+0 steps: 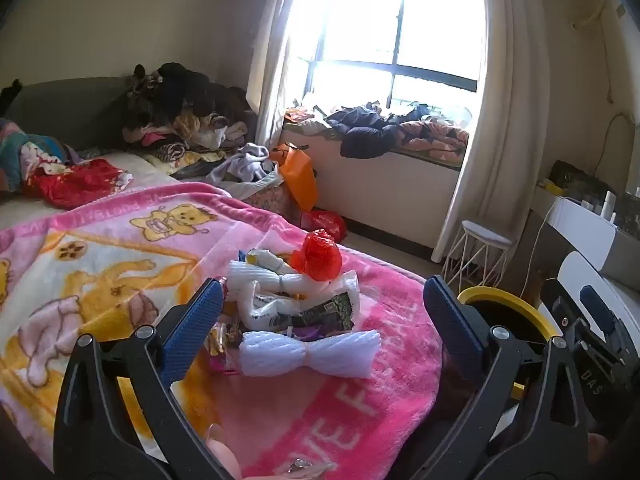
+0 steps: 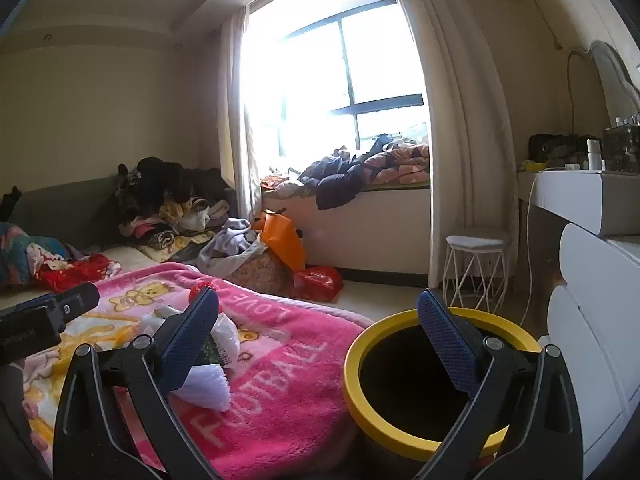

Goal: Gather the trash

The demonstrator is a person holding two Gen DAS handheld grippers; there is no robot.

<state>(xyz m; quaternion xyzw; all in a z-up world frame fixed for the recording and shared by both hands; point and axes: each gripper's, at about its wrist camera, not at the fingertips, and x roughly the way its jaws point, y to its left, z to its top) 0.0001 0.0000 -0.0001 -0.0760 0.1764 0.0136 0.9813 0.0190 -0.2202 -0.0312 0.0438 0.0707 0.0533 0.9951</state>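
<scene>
A heap of trash (image 1: 296,304) lies on the pink blanket (image 1: 360,392): white foam nets (image 1: 312,354), a crumpled red wrapper (image 1: 318,256) and printed wrappers (image 1: 320,312). My left gripper (image 1: 324,296) is open, just short of the heap, its blue pads (image 1: 196,332) on either side with nothing between them. Beside the bed stands a black bin with a yellow rim (image 2: 354,364). My right gripper (image 2: 320,304) is open and empty, its right finger over the bin's mouth. In the right wrist view its left finger hides most of the trash (image 2: 212,384).
A pile of clothes (image 1: 180,120) covers the far end of the bed. An orange bag (image 1: 298,178) and a red bag (image 1: 326,222) sit on the floor past it. A white wire stool (image 2: 476,272) and a white dresser (image 2: 592,320) stand at the right.
</scene>
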